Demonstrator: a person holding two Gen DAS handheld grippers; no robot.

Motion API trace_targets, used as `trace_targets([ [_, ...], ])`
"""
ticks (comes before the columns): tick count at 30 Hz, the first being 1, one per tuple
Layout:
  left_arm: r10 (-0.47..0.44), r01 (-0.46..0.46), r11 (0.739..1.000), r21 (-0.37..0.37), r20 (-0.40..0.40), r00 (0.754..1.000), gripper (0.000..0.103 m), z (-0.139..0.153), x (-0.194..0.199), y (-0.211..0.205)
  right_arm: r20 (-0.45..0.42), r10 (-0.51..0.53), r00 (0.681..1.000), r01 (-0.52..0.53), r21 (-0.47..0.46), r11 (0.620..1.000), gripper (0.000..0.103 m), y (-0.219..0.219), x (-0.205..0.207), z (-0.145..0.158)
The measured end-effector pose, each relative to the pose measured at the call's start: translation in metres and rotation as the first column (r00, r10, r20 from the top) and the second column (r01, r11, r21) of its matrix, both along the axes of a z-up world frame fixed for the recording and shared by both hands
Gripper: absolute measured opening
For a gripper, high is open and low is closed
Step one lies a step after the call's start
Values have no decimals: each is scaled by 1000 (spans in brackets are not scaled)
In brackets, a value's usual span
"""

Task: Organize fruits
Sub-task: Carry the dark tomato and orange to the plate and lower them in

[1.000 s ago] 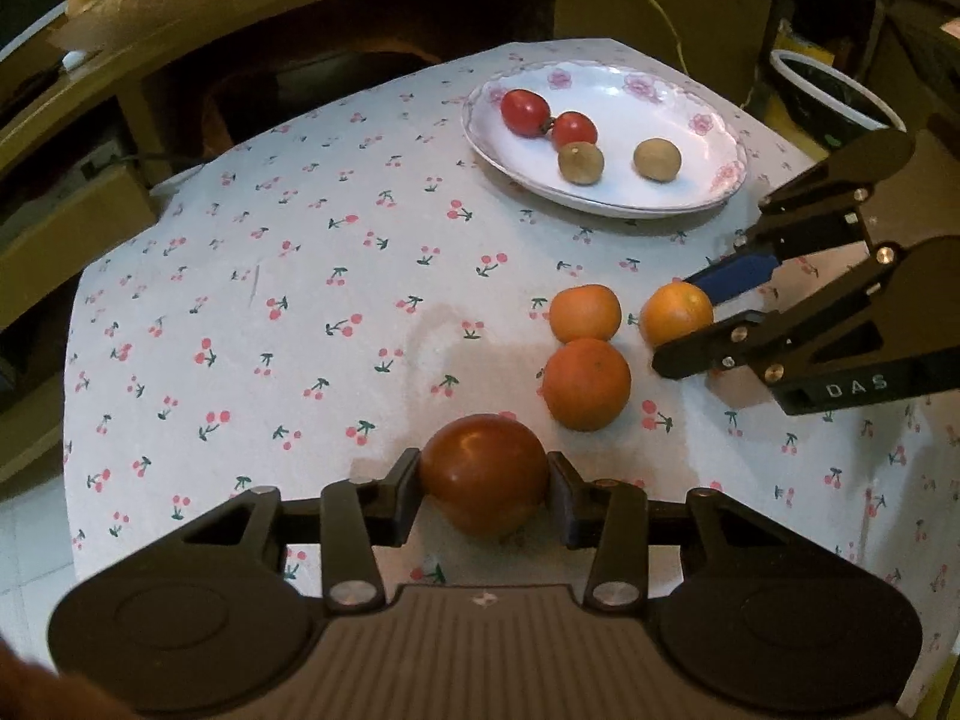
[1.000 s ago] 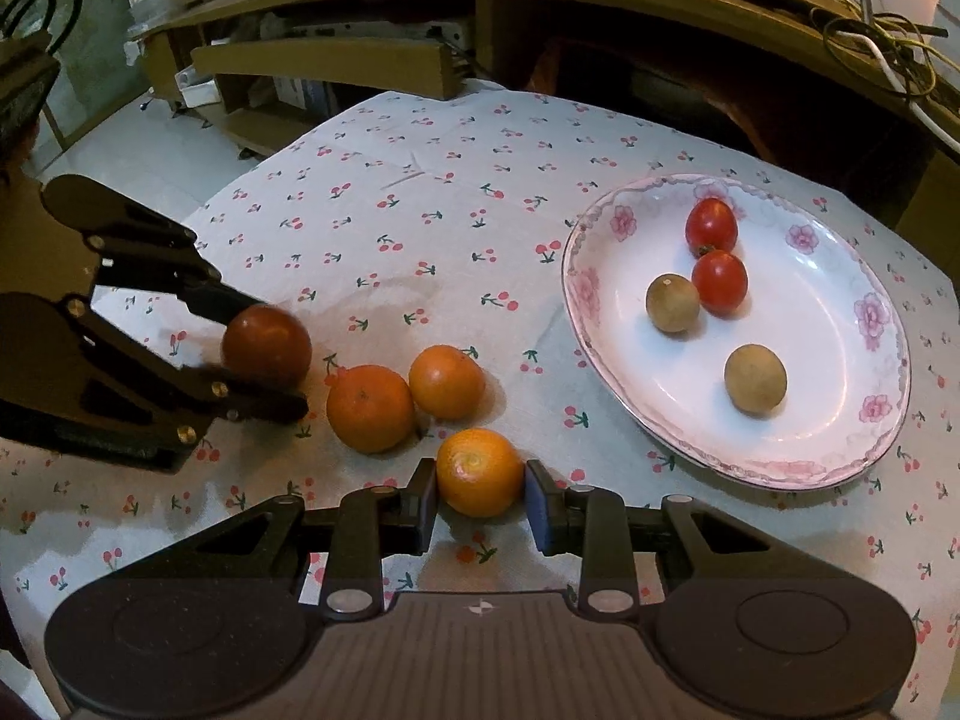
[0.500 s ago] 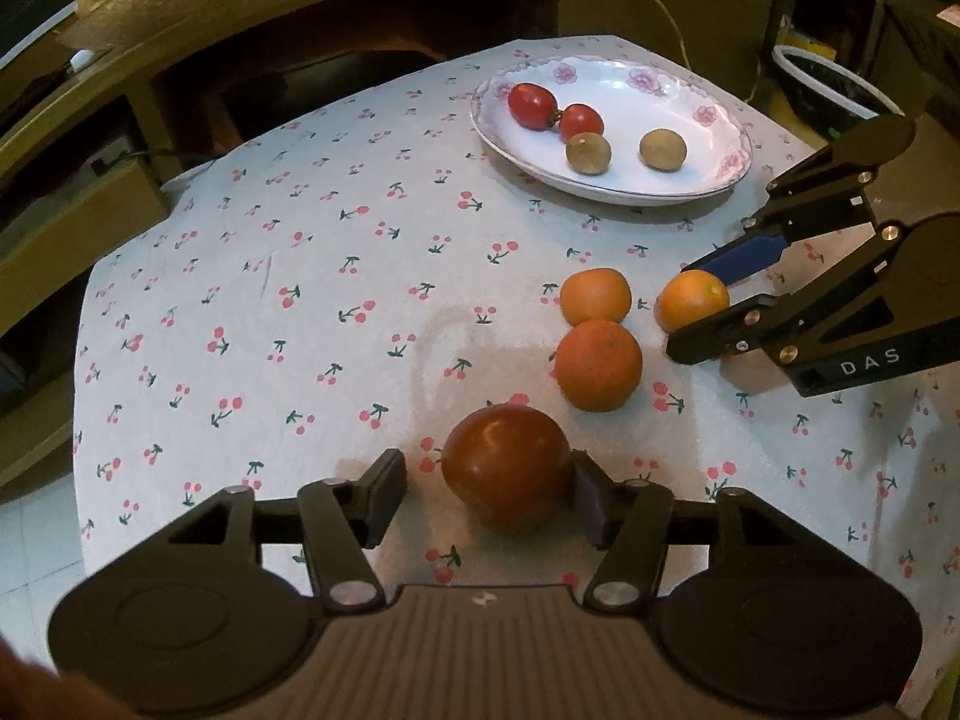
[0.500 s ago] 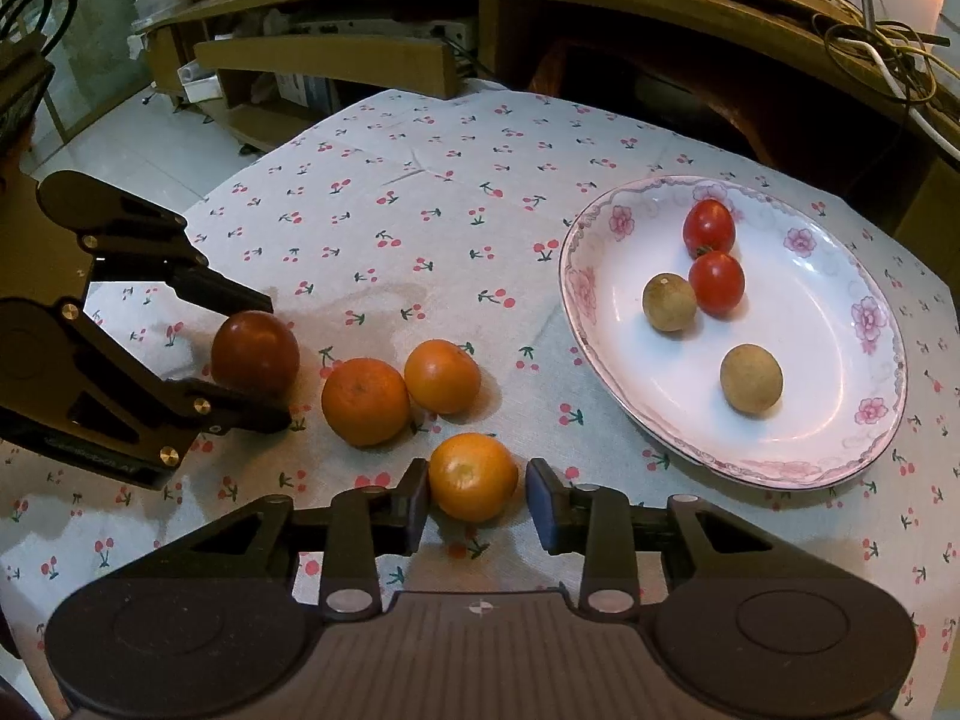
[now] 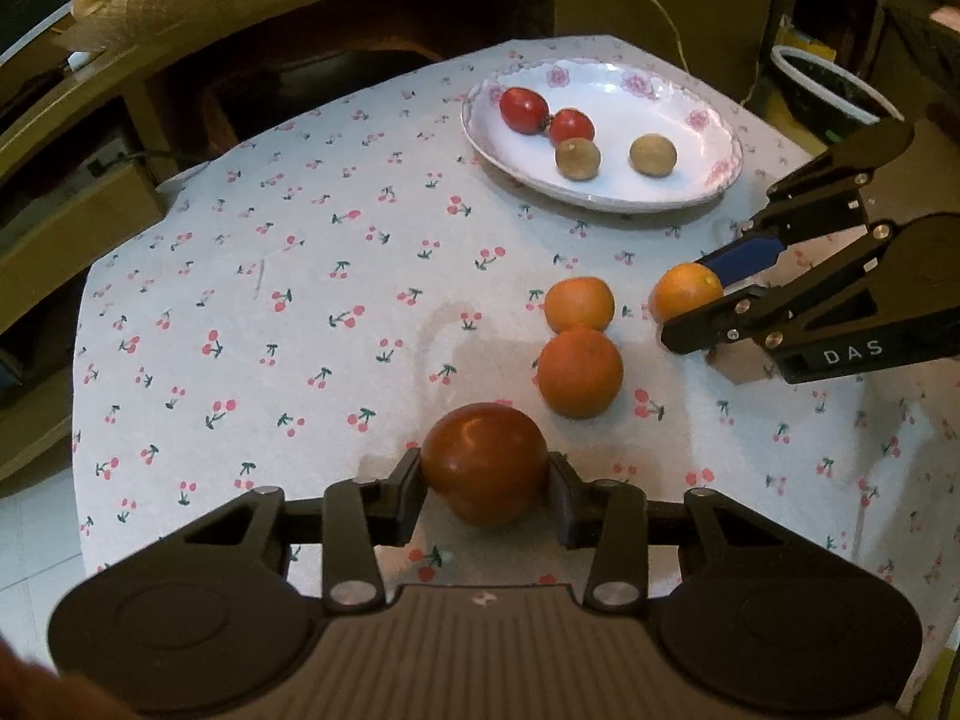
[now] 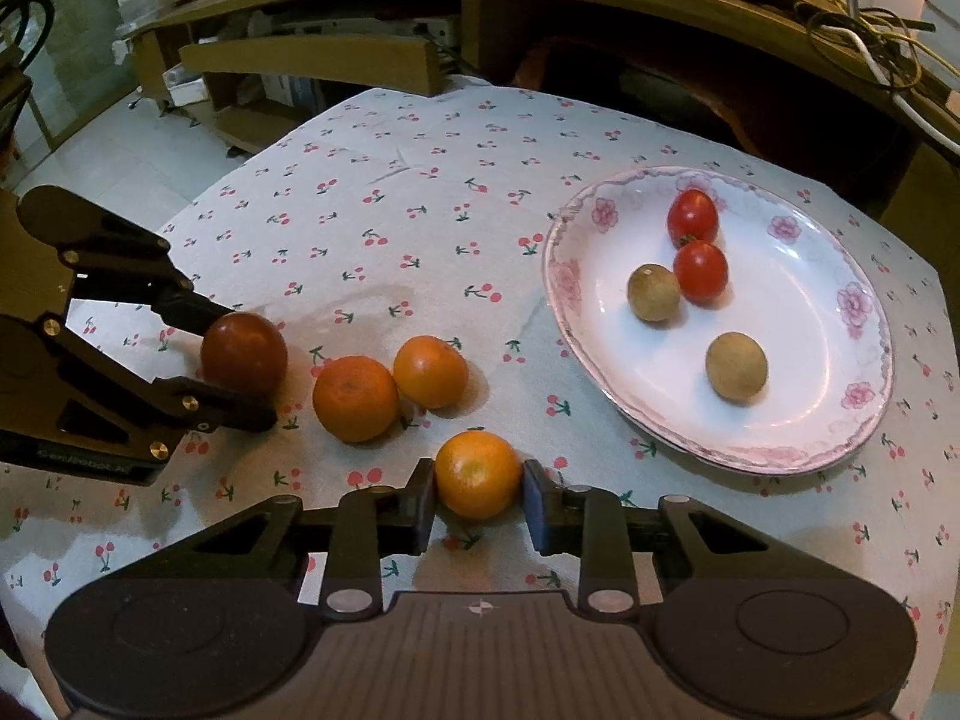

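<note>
Both pairs of jaws have just been closing, each with a fruit between them. Half a second back the left gripper (image 5: 485, 489) stood wide with a gap on one side of the dark red tomato (image 5: 483, 461); now its pads press the tomato on both sides, low centre of the left wrist view. The right gripper (image 6: 478, 495) has likewise narrowed onto the small orange (image 6: 477, 473), and both pads meet its skin at the lower centre of the right wrist view. Neither fruit has left the cherry-print tablecloth (image 6: 420, 192).

I judge both grasps made, so lifting toward the flowered plate (image 6: 864, 306) at centre right looks like the next step. The plate already carries two cherry tomatoes and two brownish round fruits. Two more oranges (image 6: 355, 398) lie touching each other between the grippers.

The tomato and the orange are near-round, so neither has a clear long axis; the orange's stem dimple faces up toward the camera.
</note>
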State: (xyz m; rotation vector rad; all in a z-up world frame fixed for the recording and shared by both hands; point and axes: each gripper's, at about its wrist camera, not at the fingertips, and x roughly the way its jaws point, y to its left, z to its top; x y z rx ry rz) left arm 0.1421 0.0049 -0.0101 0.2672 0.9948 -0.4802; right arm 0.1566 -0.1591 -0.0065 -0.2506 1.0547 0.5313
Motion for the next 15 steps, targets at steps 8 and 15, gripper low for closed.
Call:
trace_targets([
  [8,-6,8,999,-31,38,999,46,15,5,-10,20,-34,999,33,42,999,30,-7,1,14],
  [15,-3,7,999,-52,75,997,46,29,18,-27,46,-67,997,64,56,996,30,-15,5,23],
])
